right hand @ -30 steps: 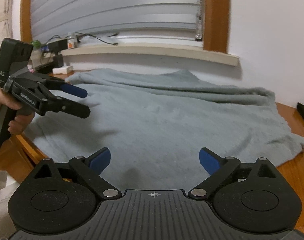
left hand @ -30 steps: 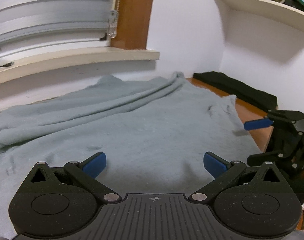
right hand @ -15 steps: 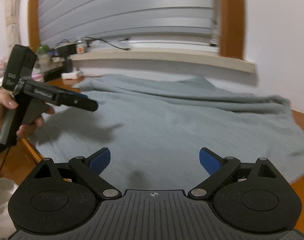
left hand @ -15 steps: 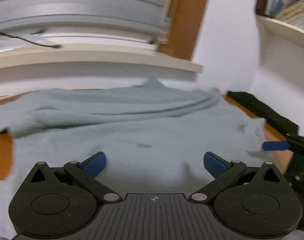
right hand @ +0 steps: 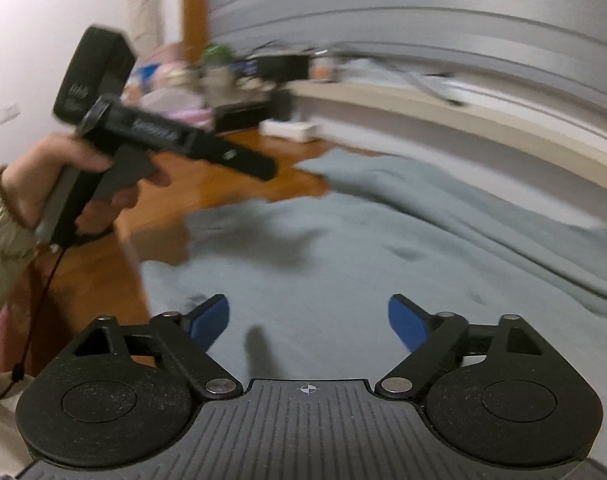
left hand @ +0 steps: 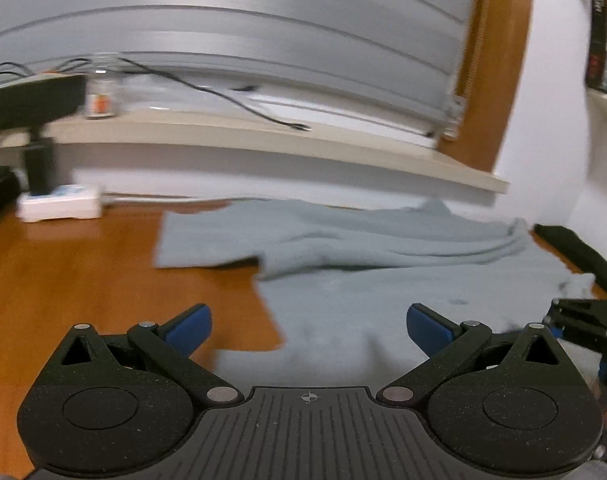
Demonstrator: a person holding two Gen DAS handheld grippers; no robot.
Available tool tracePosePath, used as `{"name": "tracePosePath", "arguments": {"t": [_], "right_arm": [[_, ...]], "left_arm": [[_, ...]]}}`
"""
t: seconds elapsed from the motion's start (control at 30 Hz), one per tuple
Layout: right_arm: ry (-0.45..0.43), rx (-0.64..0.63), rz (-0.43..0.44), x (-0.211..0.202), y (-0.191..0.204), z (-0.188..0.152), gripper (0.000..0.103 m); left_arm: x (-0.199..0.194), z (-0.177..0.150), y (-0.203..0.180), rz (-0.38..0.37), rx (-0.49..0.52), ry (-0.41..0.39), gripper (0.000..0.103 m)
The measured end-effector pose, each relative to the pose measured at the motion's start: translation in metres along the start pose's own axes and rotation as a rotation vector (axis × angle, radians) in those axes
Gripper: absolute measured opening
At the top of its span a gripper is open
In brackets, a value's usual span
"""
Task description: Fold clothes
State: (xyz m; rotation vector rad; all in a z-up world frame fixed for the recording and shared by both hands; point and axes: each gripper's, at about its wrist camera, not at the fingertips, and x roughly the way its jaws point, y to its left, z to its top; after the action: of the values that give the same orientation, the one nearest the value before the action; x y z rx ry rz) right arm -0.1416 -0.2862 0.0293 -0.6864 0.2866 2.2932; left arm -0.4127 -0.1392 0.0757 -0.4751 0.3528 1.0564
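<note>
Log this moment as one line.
phase: reaching | left gripper: open, empty | right gripper: open, empty, jaws just narrowing | grey garment: flat on table

My fingertip pads [left hand: 189,326] blue; plain pale grey-blue knit garment [left hand: 383,280]; glossy orange-brown wooden tabletop [left hand: 83,280]; grey slatted window shutter [left hand: 263,12].

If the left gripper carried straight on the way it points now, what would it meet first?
Most likely the grey garment spread on the wooden table. The open left gripper tilts downward over the garment's left edge, nothing between its jaws. Depth is blurred, so bare wood beside that edge is possible.
</note>
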Motion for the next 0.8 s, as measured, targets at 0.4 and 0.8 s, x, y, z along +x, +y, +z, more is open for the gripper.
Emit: {"name": "tracePosePath", "arguments": {"t": [0.4,0.8], "right_arm": [[0.03,-0.071,0.086,0.04,0.024,0.018,0.006],[-0.192,0.071,-0.437,-0.131,-0.116,-0.006,0.003]], "left_arm": [[-0.024,-0.019,0.033,-0.008,-0.059,-0.031,0.102],[0.016,-0.01,-0.023,-0.126,0.058,0.028,0.099]]}}
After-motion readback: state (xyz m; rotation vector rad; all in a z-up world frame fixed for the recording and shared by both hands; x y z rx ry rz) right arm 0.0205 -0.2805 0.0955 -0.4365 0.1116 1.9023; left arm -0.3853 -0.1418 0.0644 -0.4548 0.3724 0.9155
